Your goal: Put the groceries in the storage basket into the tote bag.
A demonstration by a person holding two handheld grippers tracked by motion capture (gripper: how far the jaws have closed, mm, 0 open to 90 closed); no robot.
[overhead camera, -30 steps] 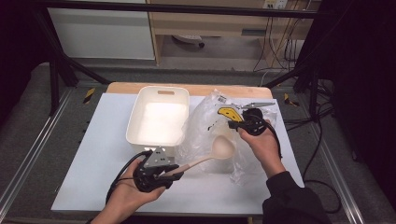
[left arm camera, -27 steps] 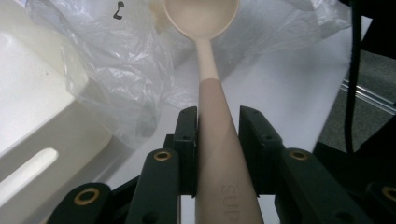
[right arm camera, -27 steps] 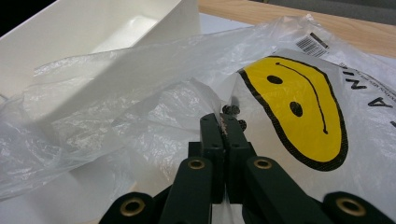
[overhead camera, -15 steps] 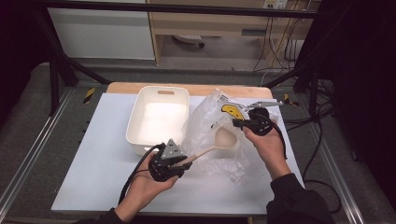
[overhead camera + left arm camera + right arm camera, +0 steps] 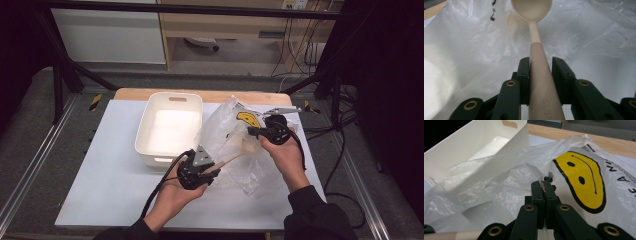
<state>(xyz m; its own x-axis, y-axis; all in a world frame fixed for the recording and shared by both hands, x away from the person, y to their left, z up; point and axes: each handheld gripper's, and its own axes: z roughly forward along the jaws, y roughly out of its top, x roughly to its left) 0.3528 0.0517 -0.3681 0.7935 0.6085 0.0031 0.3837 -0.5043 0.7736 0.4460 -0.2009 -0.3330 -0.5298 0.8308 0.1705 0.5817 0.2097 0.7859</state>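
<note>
Plastic bag [image 5: 235,145] lies right of the tub [image 5: 170,127], mouth pinched up by right tongs [image 5: 544,185]. Left tongs [image 5: 541,65] clamp the spoon [image 5: 536,35], bowl at the opening. Thin film could slip or snag the spoon.

one spoon [image 5: 235,156], one bag [image 5: 235,145], one bin [image 5: 170,127]

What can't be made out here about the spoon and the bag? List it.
- Spoon: handle end cut off by the left gripper view's bottom edge; its printed lettering runs out of frame.
- Plastic bag: its opening is lost in crumpled folds, so whether the bowl is inside cannot be told.
- Bag lettering beside the smiley: cut off at the right gripper view's edge.
</note>
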